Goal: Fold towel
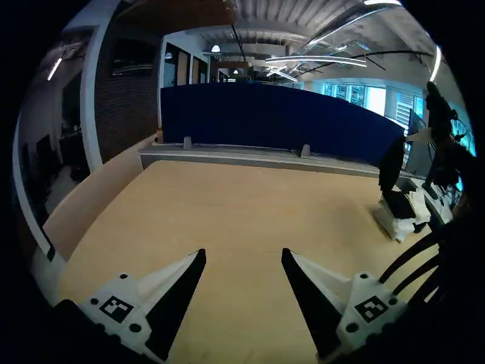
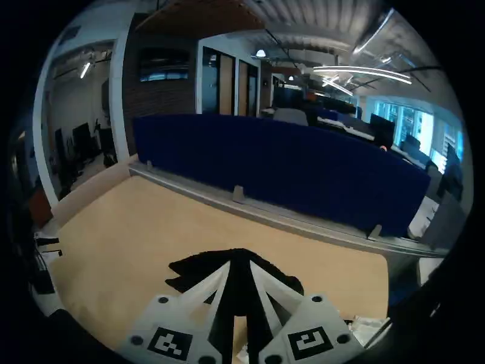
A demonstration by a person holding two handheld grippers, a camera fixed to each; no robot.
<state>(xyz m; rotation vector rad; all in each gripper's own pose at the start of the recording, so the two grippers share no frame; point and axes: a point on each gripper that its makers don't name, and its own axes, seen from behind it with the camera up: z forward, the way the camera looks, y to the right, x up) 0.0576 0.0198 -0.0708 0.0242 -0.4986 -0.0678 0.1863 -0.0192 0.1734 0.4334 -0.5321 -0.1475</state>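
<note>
In the right gripper view a black towel (image 2: 193,270) is bunched around the tips of my right gripper (image 2: 240,258). Its white fingers (image 2: 209,288) meet at a point and pinch the cloth above the pale wooden table (image 2: 121,242). In the left gripper view my left gripper (image 1: 242,258) stands open over the bare wood (image 1: 242,206), with nothing between its black-tipped fingers (image 1: 182,285). At the right edge of that view a dark cloth shape (image 1: 392,165) rises above something white (image 1: 400,221); I cannot tell exactly what the white thing is.
A blue divider panel (image 1: 273,118) on a grey rail (image 1: 254,159) closes off the table's far side. A black slatted chair back (image 1: 418,261) stands at the near right. A low wooden wall (image 1: 91,194) borders the table's left side.
</note>
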